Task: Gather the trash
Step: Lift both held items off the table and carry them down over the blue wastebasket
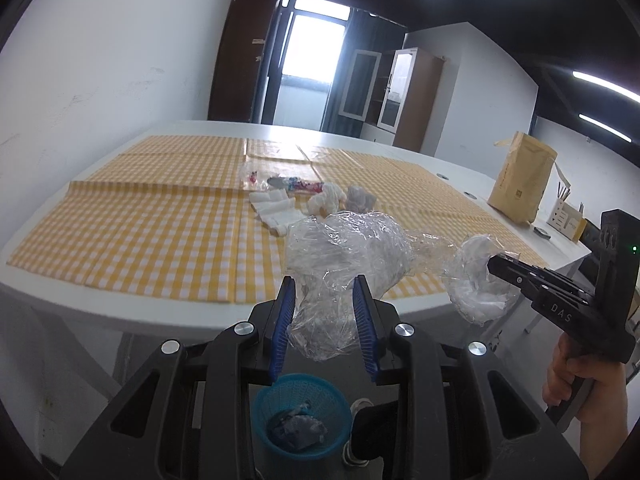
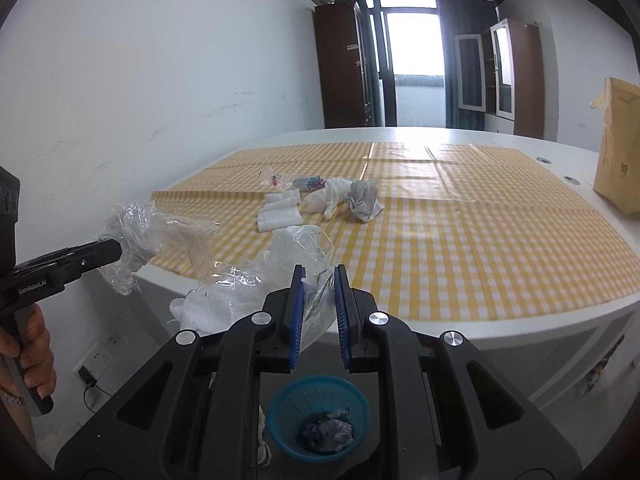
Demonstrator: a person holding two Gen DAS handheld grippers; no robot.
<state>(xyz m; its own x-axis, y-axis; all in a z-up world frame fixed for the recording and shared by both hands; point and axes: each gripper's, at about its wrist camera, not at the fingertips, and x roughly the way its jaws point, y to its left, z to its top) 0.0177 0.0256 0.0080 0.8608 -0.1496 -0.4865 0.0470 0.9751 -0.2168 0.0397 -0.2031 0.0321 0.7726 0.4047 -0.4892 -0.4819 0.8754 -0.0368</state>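
Observation:
My left gripper is shut on a crumpled clear plastic wrap, held off the table's near edge above a blue mesh trash basket on the floor. My right gripper is shut on a clear plastic bag with white tissue inside, also over the basket. Each gripper shows in the other's view: the right one and the left one. More trash lies on the yellow checked tablecloth: folded white tissues, crumpled white and grey paper, small colourful wrappers.
The basket holds some crumpled trash. A brown paper bag and a small white holder stand at the table's right side. A white wall runs along the left. Cabinets and a balcony door are at the back.

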